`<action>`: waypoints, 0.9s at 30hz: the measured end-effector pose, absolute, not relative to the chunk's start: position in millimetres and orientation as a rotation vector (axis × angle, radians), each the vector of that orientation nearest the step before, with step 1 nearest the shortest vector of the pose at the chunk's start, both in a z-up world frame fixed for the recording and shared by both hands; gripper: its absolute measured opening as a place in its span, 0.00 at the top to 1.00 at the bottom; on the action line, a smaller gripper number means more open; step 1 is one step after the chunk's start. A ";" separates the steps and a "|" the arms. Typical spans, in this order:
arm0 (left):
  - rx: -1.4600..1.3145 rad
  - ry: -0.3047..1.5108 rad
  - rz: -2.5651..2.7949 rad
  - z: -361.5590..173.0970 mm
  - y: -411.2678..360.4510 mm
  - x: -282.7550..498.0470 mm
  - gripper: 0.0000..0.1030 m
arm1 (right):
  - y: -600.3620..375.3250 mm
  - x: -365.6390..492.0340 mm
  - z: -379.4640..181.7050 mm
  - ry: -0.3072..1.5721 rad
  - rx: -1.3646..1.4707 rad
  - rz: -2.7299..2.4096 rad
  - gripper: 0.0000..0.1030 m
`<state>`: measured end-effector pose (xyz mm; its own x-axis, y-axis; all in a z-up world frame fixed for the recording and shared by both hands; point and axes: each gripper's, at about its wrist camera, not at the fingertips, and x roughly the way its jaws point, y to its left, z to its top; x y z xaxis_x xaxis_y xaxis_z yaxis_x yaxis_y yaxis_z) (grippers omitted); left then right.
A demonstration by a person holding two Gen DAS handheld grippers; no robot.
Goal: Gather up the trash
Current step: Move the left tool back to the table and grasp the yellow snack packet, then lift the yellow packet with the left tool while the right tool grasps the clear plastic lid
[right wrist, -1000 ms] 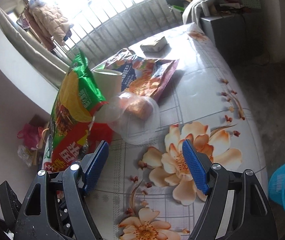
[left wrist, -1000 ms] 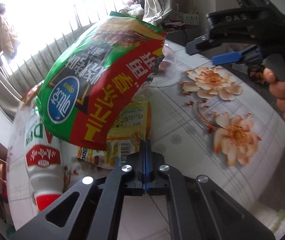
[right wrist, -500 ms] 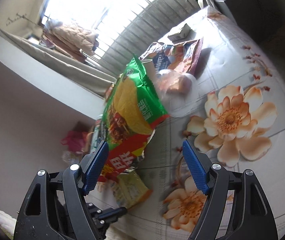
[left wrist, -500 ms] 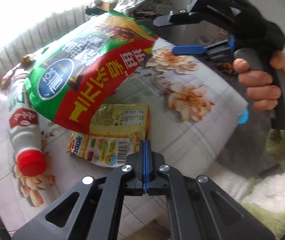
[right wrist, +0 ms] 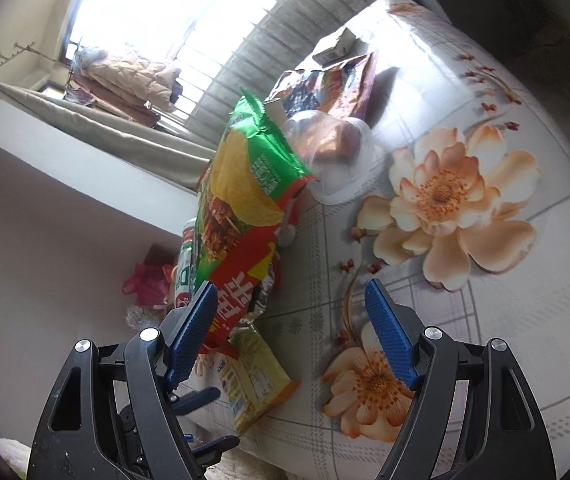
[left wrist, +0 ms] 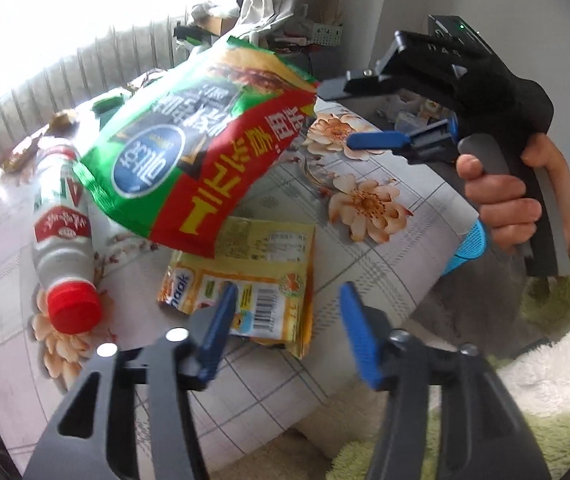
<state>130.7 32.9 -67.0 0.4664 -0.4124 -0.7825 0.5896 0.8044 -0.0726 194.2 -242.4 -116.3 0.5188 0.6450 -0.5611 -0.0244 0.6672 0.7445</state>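
A big green and red chip bag [left wrist: 201, 148] stands puffed up on the flowered tablecloth; it also shows in the right wrist view [right wrist: 241, 216]. A flat yellow snack packet [left wrist: 253, 276] lies under its near edge, just beyond my open, empty left gripper [left wrist: 285, 332]; the packet also shows in the right wrist view [right wrist: 257, 380]. A white bottle with a red cap [left wrist: 65, 240] lies left of the bag. My right gripper [right wrist: 293, 336] is open and empty, above the table to the bag's right; it also shows in the left wrist view [left wrist: 349, 116].
A clear plastic lid or cup [right wrist: 333, 156], a red and blue wrapper [right wrist: 337, 84] and a small box [right wrist: 333, 44] lie farther along the table [right wrist: 525, 272]. A blue basket [left wrist: 469, 248] sits below the table edge. A window with bars is behind.
My left gripper has opened from fully shut and drawn back toward the table's near edge. My right gripper has swung left and tilted toward the chip bag.
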 end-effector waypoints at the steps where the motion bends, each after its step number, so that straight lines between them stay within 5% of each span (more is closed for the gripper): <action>1: 0.244 0.881 -0.621 -68.1 28.8 130.3 0.40 | -244.1 192.6 -117.3 0.952 0.756 0.444 0.29; 9: 0.367 0.936 -0.578 -95.0 8.7 142.8 0.41 | -250.2 187.1 -117.0 0.940 0.775 0.438 0.29; 22: 0.293 0.939 -0.618 -89.2 25.5 155.0 0.88 | -247.4 185.8 -115.8 0.937 0.787 0.443 0.29; 27: 0.173 0.978 -0.697 -79.8 41.0 151.8 0.93 | -248.2 186.4 -112.8 0.929 0.788 0.438 0.29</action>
<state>151.8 41.0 -79.8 0.3631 -0.4635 -0.8083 0.6126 0.7724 -0.1677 186.4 -248.2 -112.8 0.5421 0.6432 -0.5408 -0.0082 0.6475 0.7620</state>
